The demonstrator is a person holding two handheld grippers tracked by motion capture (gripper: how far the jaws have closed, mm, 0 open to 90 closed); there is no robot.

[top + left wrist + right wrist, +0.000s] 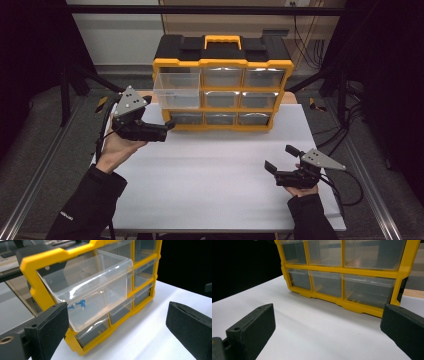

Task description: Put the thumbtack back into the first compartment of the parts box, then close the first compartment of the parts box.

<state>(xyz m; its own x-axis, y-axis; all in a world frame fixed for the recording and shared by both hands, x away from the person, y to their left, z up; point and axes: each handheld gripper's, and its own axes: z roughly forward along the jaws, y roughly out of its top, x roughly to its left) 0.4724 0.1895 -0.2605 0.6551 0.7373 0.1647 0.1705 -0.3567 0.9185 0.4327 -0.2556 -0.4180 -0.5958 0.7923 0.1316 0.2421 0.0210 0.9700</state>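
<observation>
now | left gripper (167,127) level beside pulled-out drawer (176,91), jaws spread | right gripper (281,159) low, jaws spread

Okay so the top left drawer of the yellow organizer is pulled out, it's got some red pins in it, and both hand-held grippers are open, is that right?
Not quite: the pins are blue, not red, as the left gripper view shows. The rest holds: the top left drawer of the yellow organizer is pulled out, and the left hand-held gripper and right hand-held gripper are both open.

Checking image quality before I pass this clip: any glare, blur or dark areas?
High view: surroundings nearly black, white table bright. Left gripper view: glare streaks on the pulled-out clear drawer, near jaws soft. Right gripper view: organizer sharp, left background black.
</observation>
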